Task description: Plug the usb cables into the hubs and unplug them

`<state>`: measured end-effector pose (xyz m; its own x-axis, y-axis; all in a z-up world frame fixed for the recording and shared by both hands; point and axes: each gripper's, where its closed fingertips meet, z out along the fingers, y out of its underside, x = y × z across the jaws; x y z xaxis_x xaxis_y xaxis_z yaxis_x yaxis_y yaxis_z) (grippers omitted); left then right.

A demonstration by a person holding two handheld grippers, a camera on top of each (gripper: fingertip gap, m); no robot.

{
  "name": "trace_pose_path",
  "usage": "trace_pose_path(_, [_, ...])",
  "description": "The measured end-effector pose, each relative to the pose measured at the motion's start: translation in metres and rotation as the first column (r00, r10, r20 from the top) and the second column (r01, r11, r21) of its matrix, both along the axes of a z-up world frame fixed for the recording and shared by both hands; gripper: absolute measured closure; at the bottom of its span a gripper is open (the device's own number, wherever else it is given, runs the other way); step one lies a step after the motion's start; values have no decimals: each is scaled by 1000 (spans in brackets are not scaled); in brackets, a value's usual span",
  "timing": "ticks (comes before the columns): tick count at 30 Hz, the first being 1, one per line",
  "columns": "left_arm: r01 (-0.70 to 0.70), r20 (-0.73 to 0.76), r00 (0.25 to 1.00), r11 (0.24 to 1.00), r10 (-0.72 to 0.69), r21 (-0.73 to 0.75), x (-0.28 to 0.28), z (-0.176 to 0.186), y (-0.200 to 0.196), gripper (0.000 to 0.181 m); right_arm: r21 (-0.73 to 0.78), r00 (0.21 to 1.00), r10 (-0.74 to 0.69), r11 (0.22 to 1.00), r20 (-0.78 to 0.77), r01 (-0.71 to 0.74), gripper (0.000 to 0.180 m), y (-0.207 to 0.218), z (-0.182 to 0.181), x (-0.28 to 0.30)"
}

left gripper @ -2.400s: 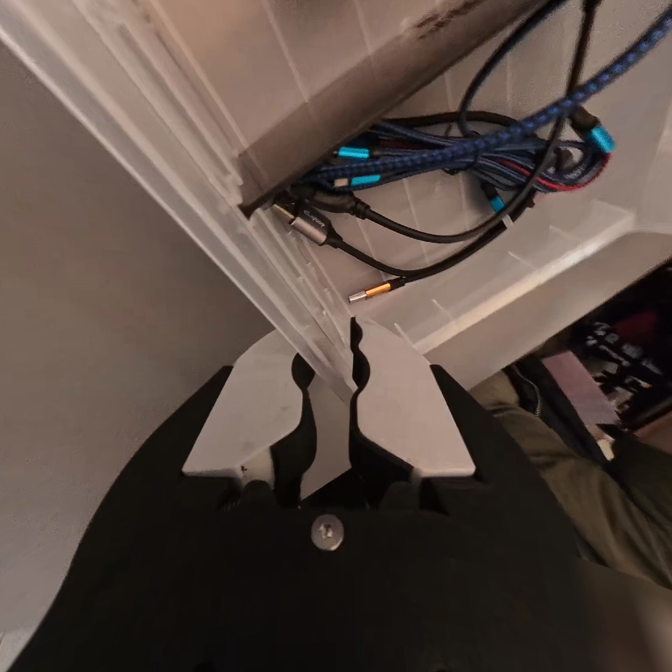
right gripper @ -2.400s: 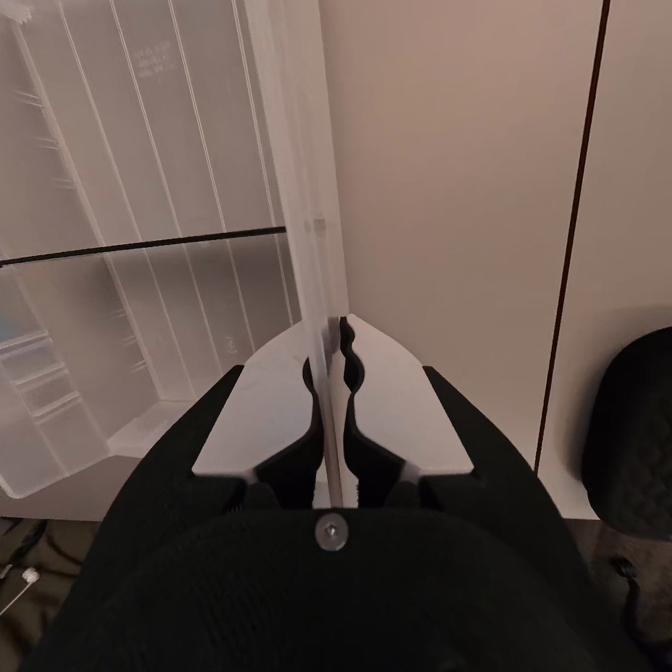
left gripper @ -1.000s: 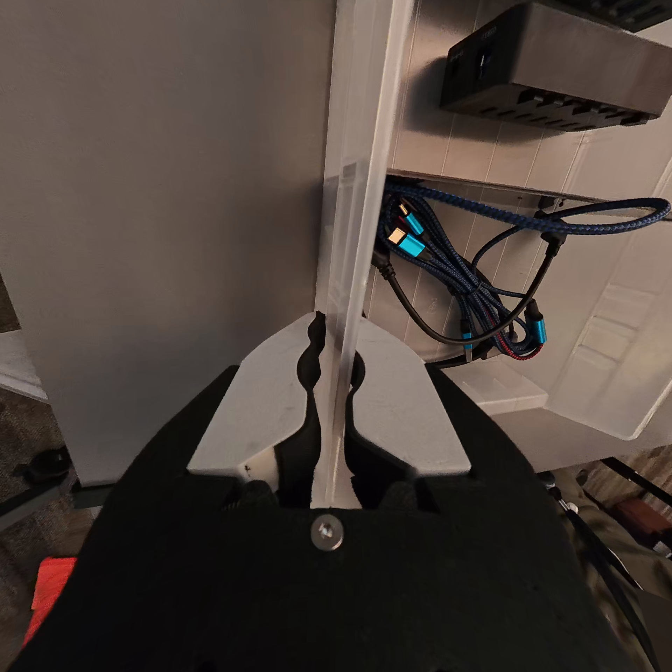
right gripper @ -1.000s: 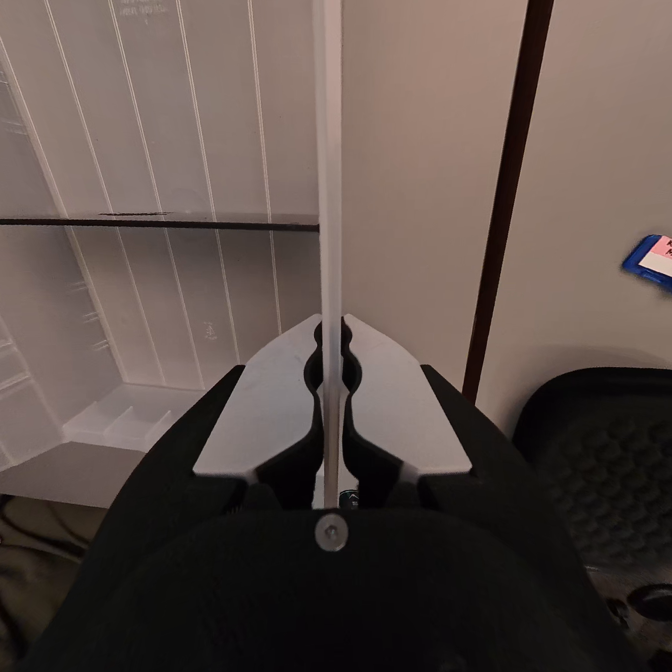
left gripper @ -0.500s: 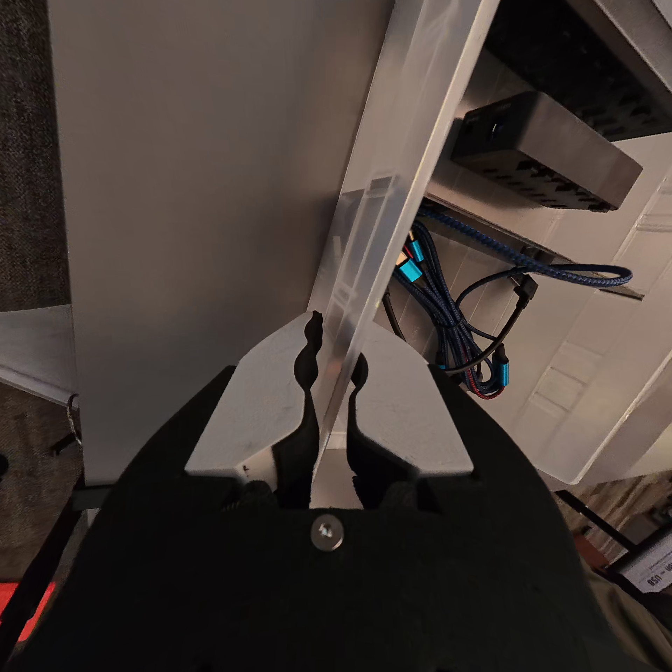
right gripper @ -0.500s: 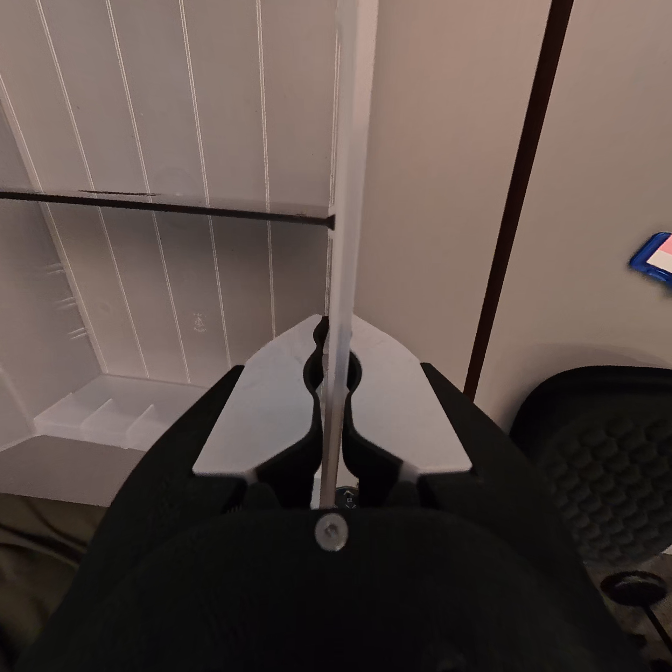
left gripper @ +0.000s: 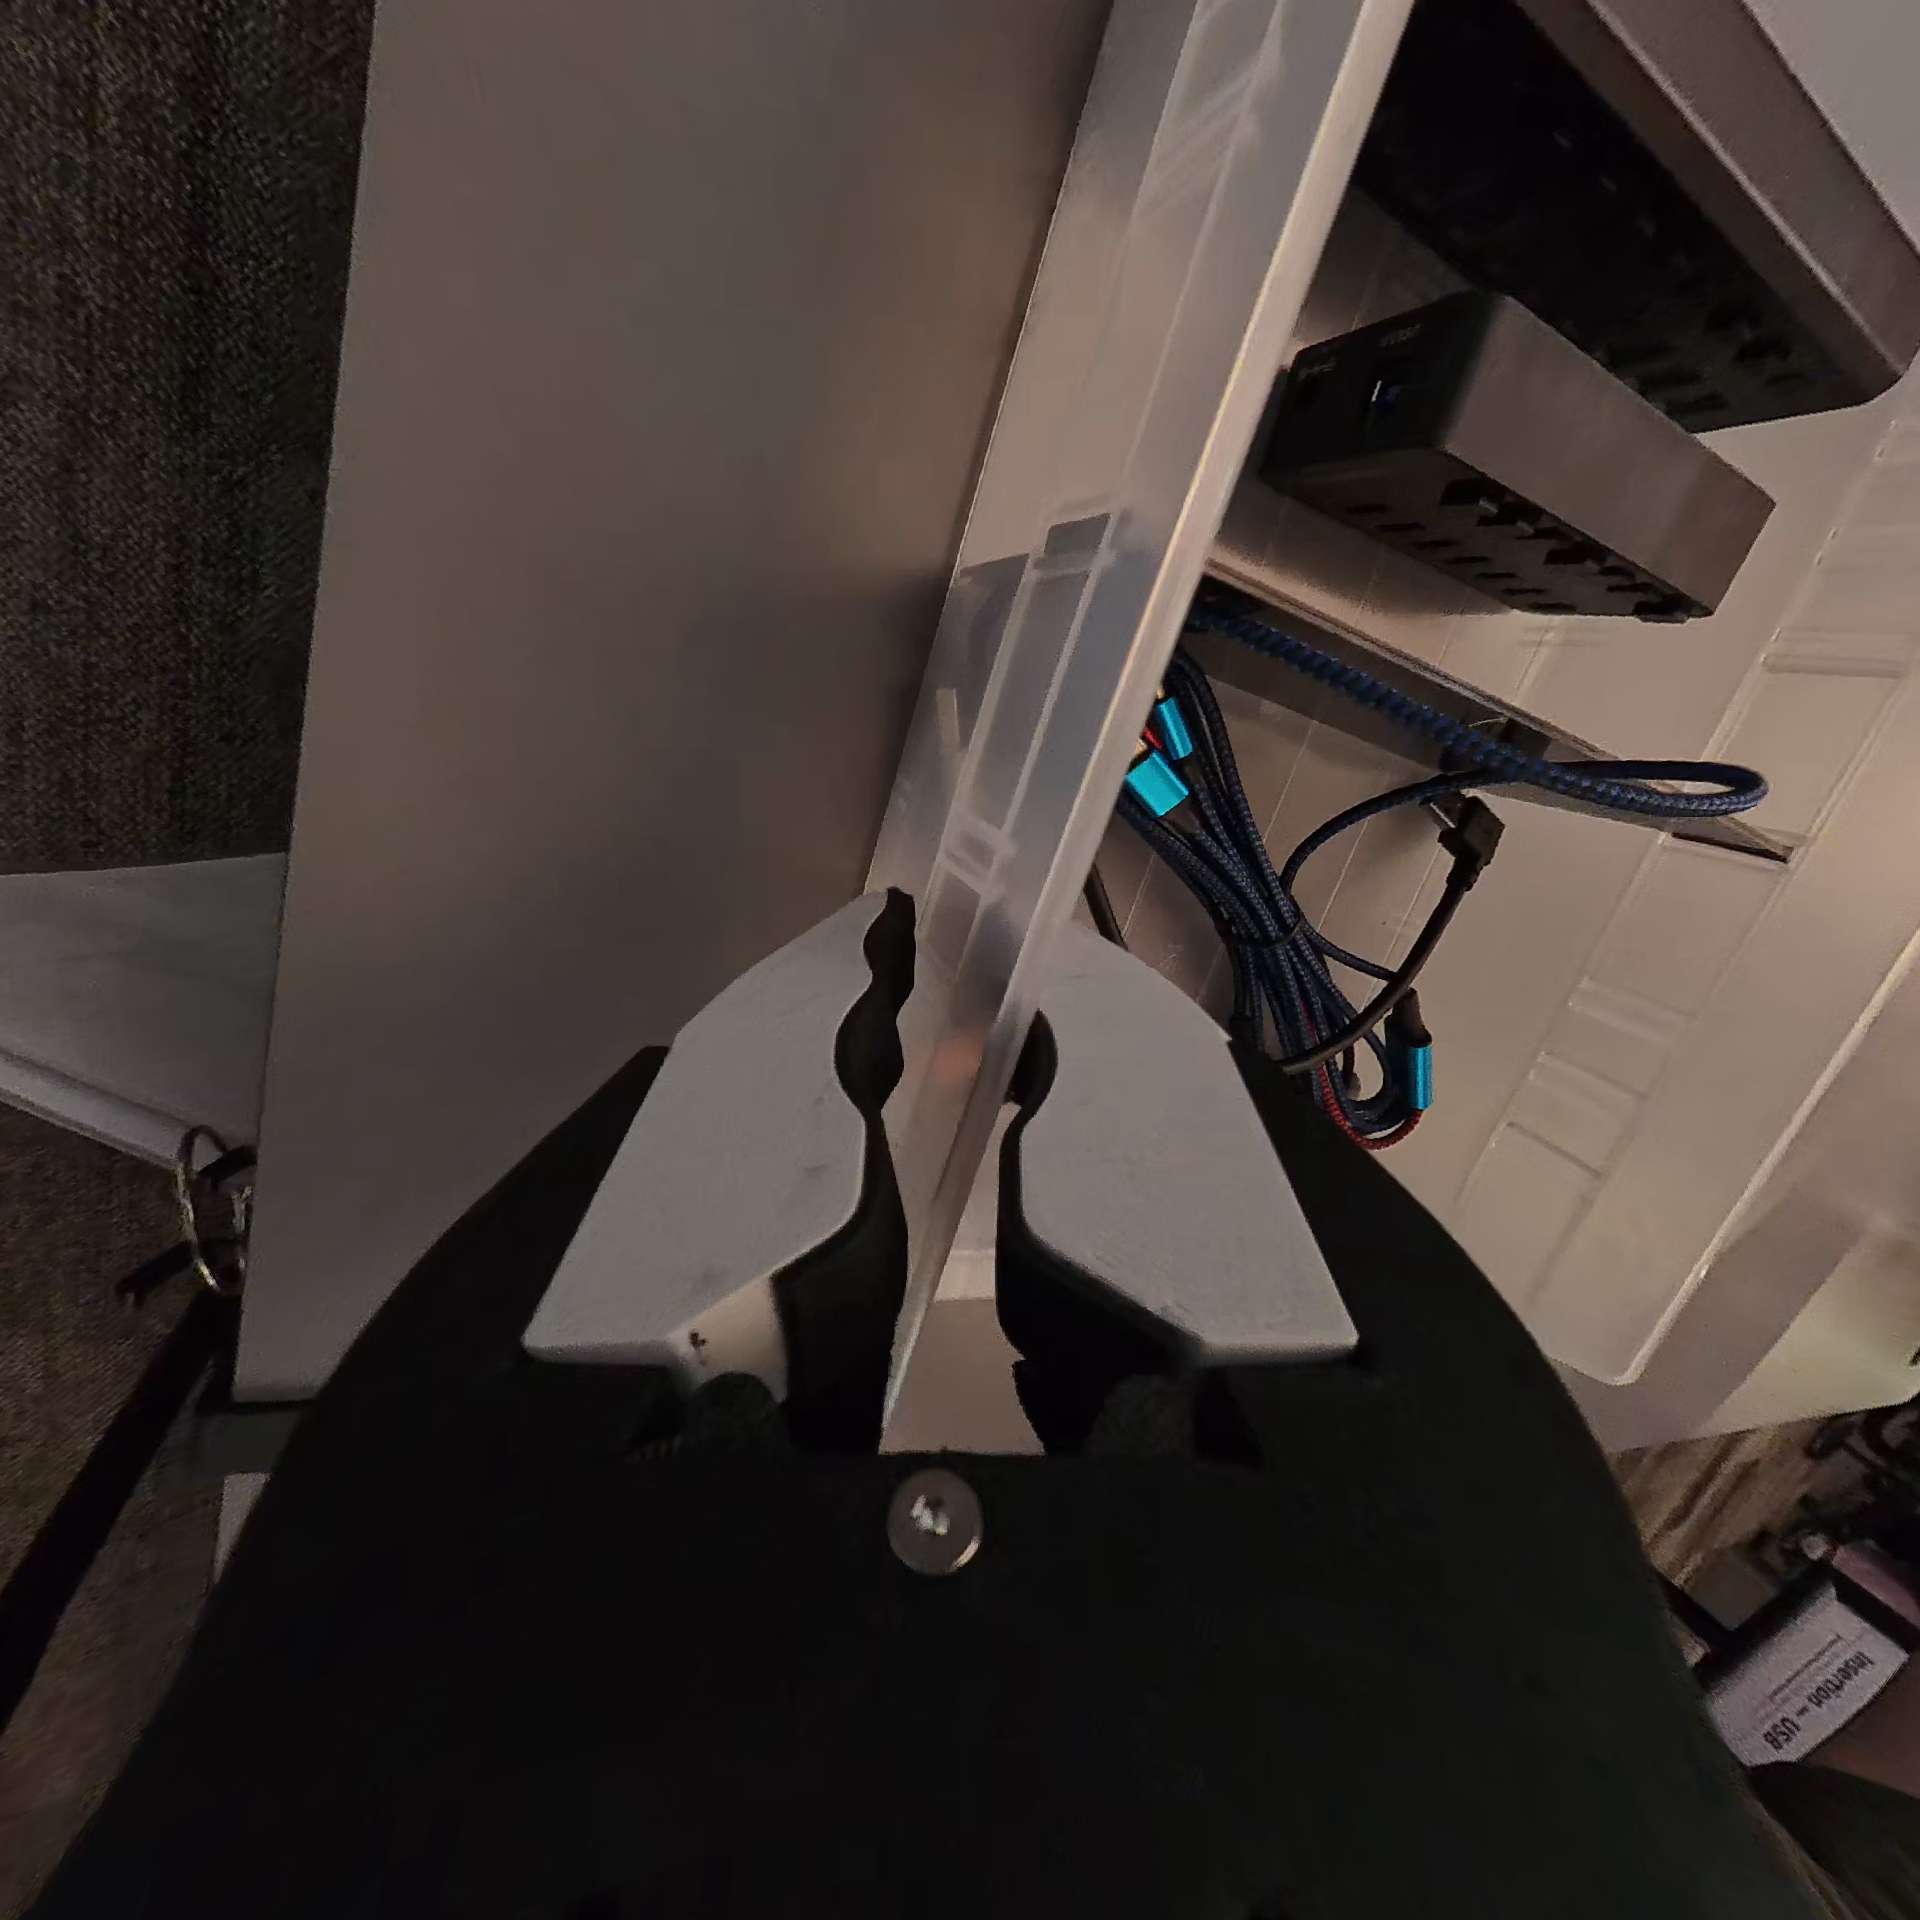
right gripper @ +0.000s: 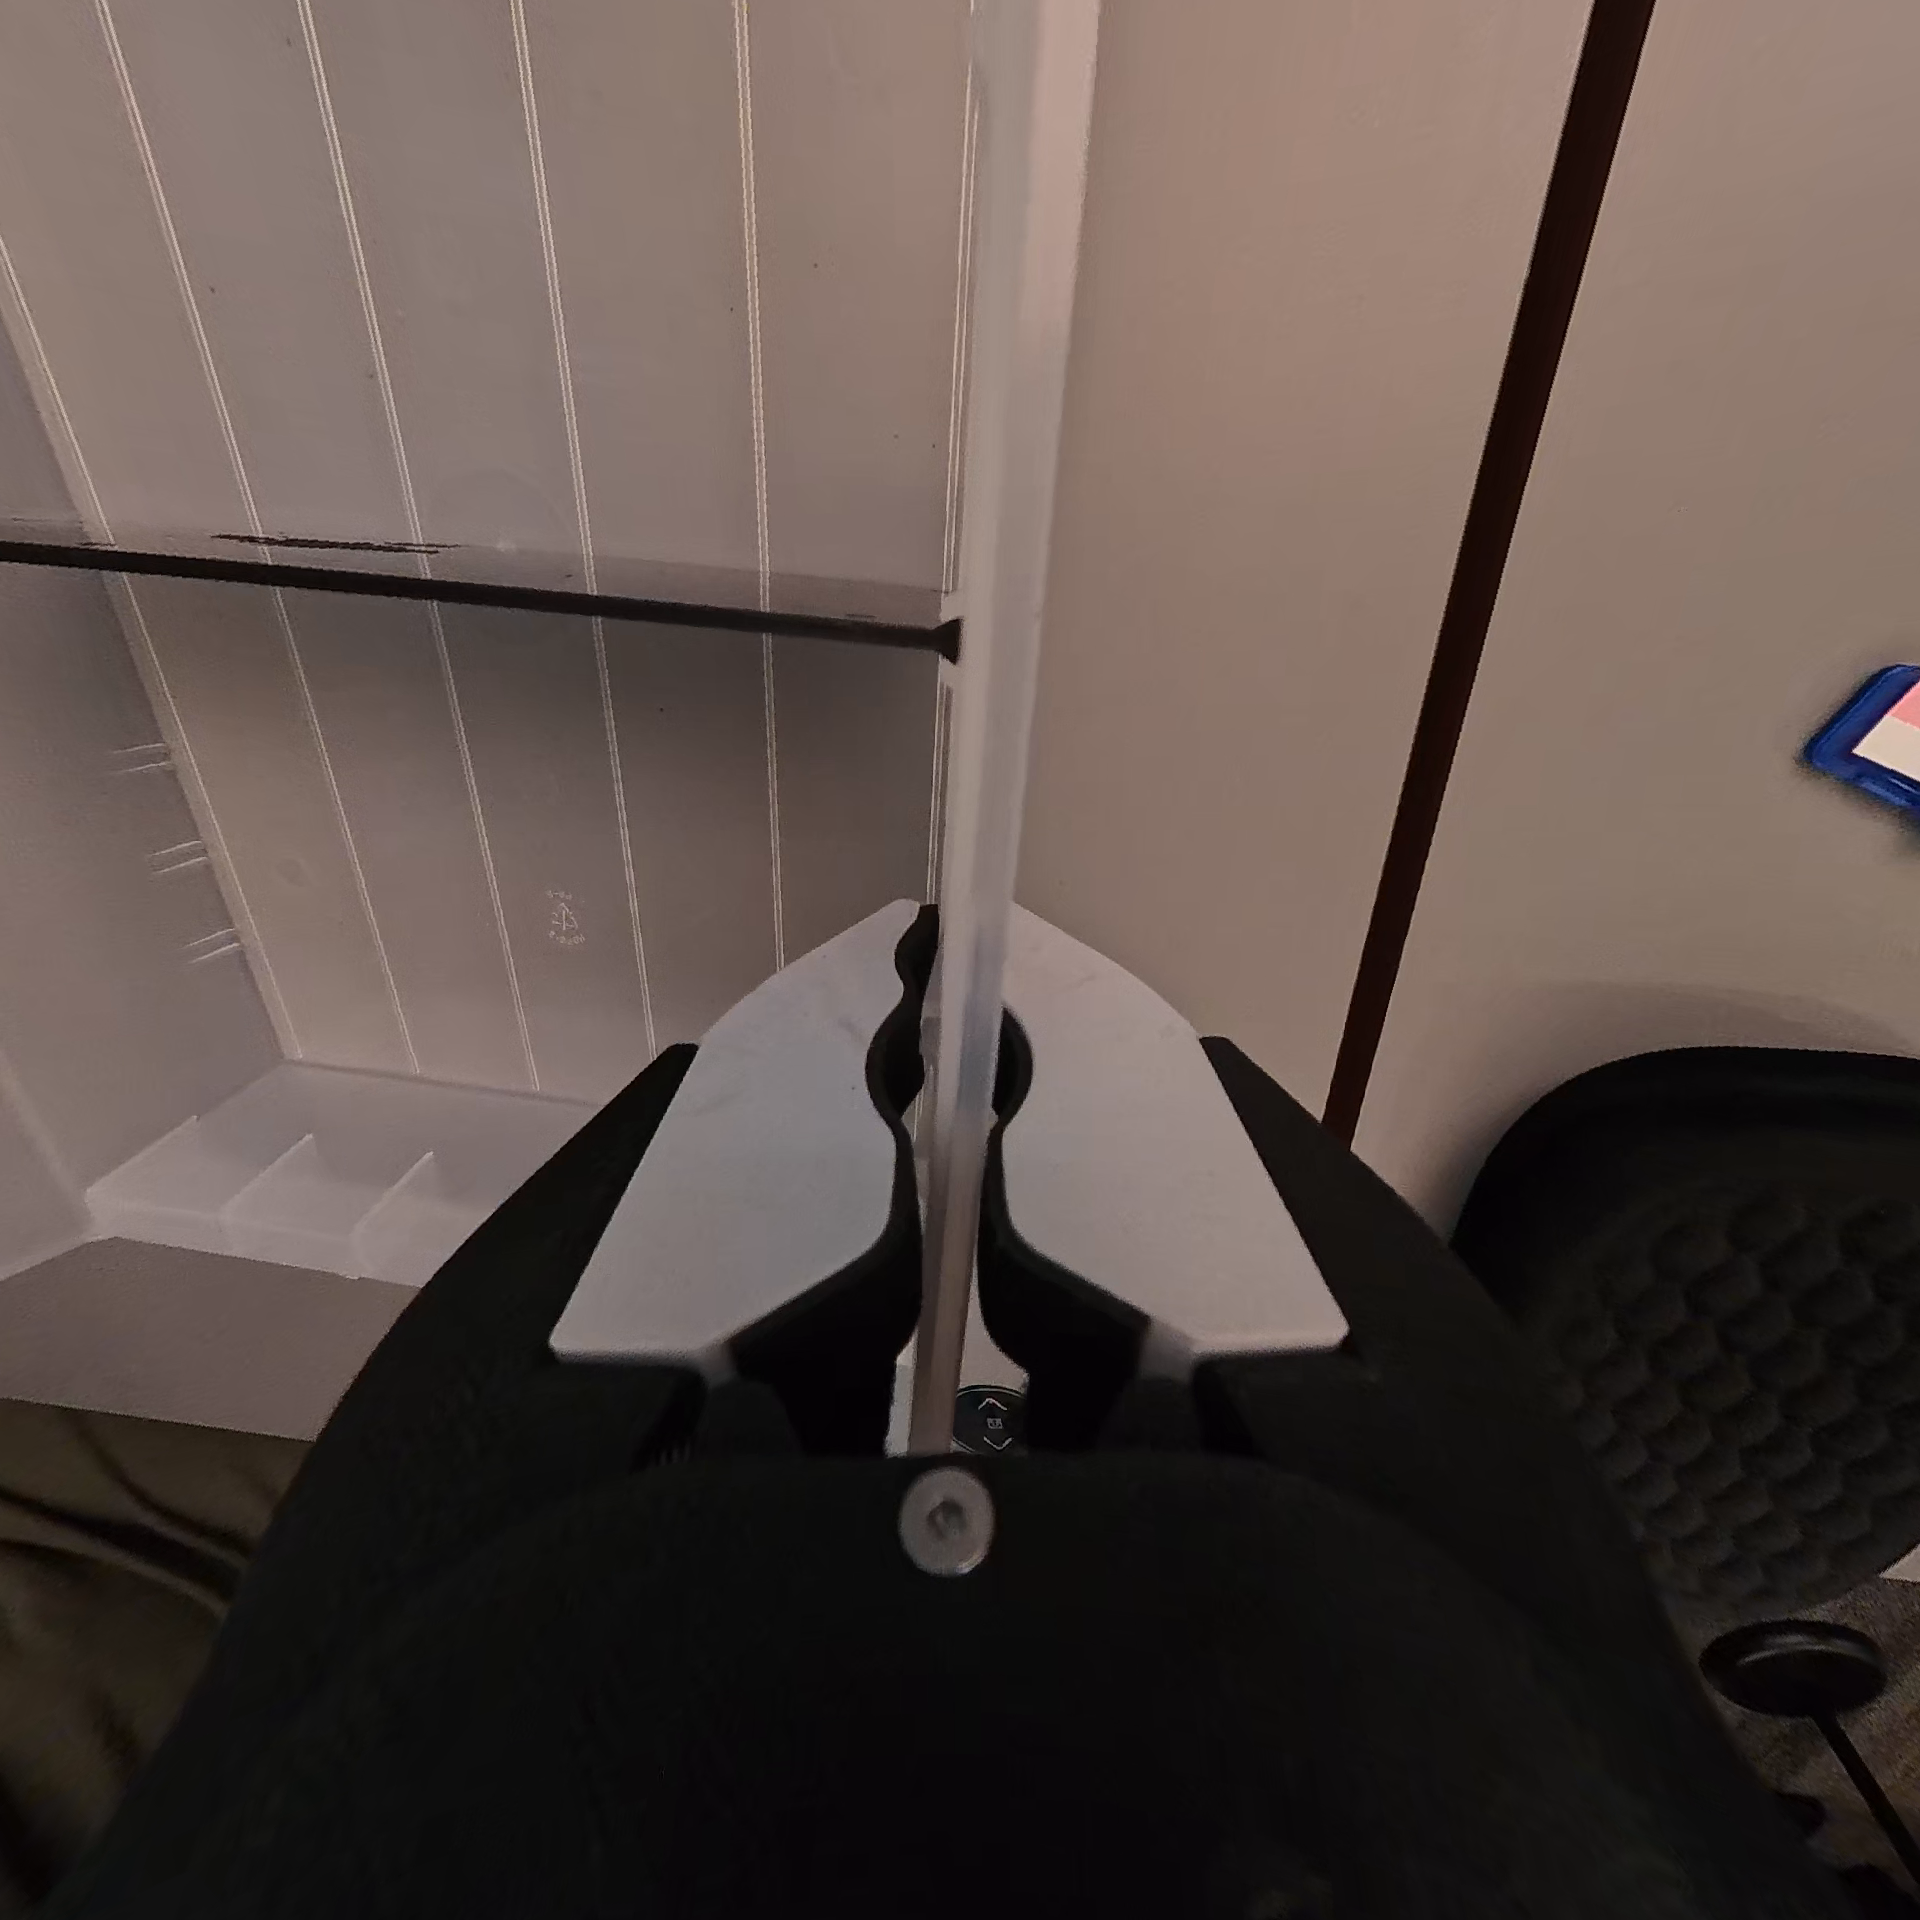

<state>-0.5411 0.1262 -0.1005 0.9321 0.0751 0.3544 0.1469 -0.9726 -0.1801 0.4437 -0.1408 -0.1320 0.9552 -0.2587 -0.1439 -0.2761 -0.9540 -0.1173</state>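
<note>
A clear plastic bin holds the task's things. In the left wrist view my left gripper [left gripper: 971, 925] is shut on the bin's side wall [left gripper: 1049, 665]. Past the wall a grey and black USB hub [left gripper: 1507, 457] lies in the far compartment, with a second dark hub [left gripper: 1558, 156] above it. A bundle of blue braided USB cables [left gripper: 1247, 914] with teal plugs and a black cable [left gripper: 1470, 831] lie in the near compartment. In the right wrist view my right gripper [right gripper: 966, 920] is shut on the opposite wall [right gripper: 1003, 416]; that end of the bin shows no cables.
A dark divider strip [right gripper: 468, 592] crosses the bin. A white table [left gripper: 623, 520] lies under it, with a dark seam [right gripper: 1475, 520] and a blue card [right gripper: 1870, 748]. A black mesh seat [right gripper: 1714, 1299], dark carpet [left gripper: 156, 416], a key ring [left gripper: 208, 1216] and a labelled box [left gripper: 1818, 1704] surround it. Left tips to right tips: about 100 cm.
Both grippers have kept their grip while the bin swung round and tilted. The hub and cable bundle have shifted inside it, and the wall now leans right in the left view.
</note>
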Motion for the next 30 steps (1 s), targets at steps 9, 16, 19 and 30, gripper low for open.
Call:
trace_pose_path(9, [-27,230,973,978,-22,208,-2,27,8,151,105,997,45,993,59,-51,137,11,18,-3])
trace_pose_path(16, [161,82,964,805,-251,571,-12,114,30,141,388,969,38,912,242,-133,129,35,119,-6])
trace_pose_path(19, [331,-84,912,598,-402,730,24,158,42,138,666,955,56,705,291,-244,132,70,190,-46])
trace_pose_path(30, [968,-487,216,122,-846,218,170,57,73,145,910,842,367,-31,395,-413,138,142,275,-304])
